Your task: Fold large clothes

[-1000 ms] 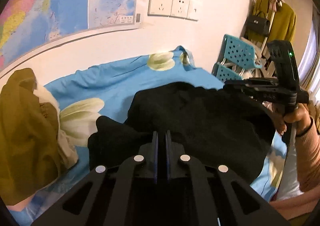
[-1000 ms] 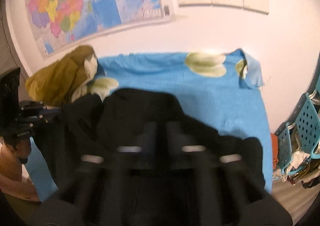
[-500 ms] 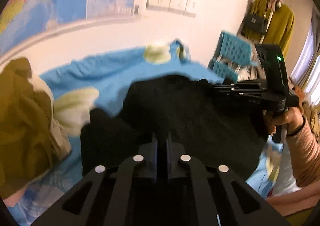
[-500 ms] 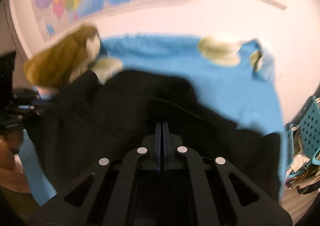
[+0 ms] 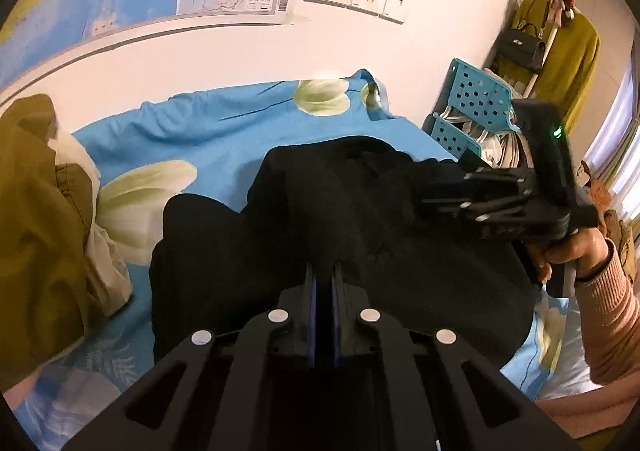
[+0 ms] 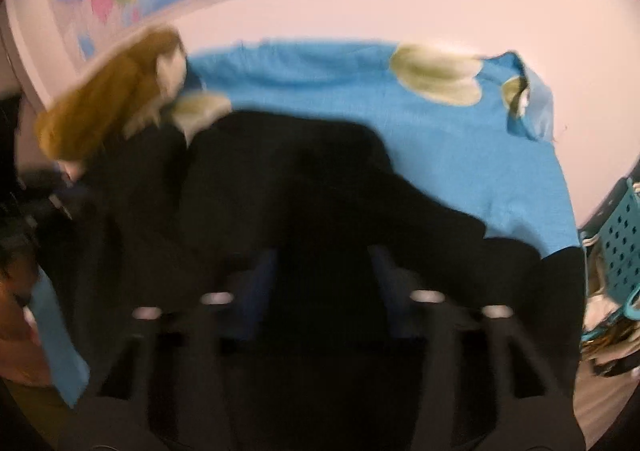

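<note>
Right gripper (image 6: 324, 271) jaws reopened over limp, matte black garment (image 5: 360, 219).

A bed is wearing a blue sheet (image 5: 224, 123) printed with pale flowers, running along the wall. A black garment (image 5: 360, 219) is lying spread over its middle and near edge, while an olive garment (image 5: 36, 219) is sitting heaped at the left end.

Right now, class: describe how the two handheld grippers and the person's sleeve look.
Both grippers are matte black, with angular cut-out frames and round silver fasteners. The left gripper has blue-lined fingers. The right gripper has a boxy black handle showing a small green light. The sleeve is ribbed pink knit.
</note>
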Demonstrator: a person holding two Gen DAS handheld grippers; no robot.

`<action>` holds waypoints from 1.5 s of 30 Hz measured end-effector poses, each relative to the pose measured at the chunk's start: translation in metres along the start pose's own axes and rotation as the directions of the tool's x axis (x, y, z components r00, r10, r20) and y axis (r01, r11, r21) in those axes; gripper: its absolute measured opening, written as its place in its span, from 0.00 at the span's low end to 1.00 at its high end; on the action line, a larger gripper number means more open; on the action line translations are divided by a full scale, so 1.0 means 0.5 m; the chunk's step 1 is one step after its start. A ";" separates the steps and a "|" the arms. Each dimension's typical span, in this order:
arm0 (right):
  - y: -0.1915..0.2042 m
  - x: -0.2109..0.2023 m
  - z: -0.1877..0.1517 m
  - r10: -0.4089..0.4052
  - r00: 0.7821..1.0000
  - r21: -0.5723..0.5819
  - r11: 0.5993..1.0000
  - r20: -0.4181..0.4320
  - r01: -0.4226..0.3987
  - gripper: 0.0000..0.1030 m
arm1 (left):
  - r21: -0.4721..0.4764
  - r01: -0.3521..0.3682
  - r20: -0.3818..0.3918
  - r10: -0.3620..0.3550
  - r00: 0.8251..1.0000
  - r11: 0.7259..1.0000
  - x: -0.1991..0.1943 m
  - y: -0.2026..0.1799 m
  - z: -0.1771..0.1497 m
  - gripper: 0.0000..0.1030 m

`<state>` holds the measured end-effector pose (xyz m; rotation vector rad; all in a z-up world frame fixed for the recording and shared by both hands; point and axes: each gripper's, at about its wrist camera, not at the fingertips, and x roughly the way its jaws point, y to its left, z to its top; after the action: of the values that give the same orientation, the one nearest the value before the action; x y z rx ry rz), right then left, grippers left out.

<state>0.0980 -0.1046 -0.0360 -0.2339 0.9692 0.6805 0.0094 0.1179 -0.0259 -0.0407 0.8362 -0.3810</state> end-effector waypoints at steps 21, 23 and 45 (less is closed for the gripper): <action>-0.070 -0.058 0.102 -0.070 0.981 0.087 0.995 0.181 0.055 0.02 | -0.056 -0.086 -0.011 0.086 0.996 0.995 0.045 0.020 0.078 0.16; -0.074 0.012 0.093 -0.082 0.993 0.081 0.994 0.083 0.076 0.02 | -0.031 -0.139 -0.082 0.136 0.987 0.990 0.088 0.026 0.061 0.29; -0.070 -0.071 -0.068 -0.070 0.995 0.091 0.994 0.070 0.063 0.46 | -0.034 -0.182 -0.005 0.182 0.983 0.983 0.029 0.002 -0.005 0.54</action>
<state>0.0831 -0.1627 -0.0299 -0.1617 0.9153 0.5800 0.0168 0.1140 -0.0382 0.0039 0.8410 -0.1947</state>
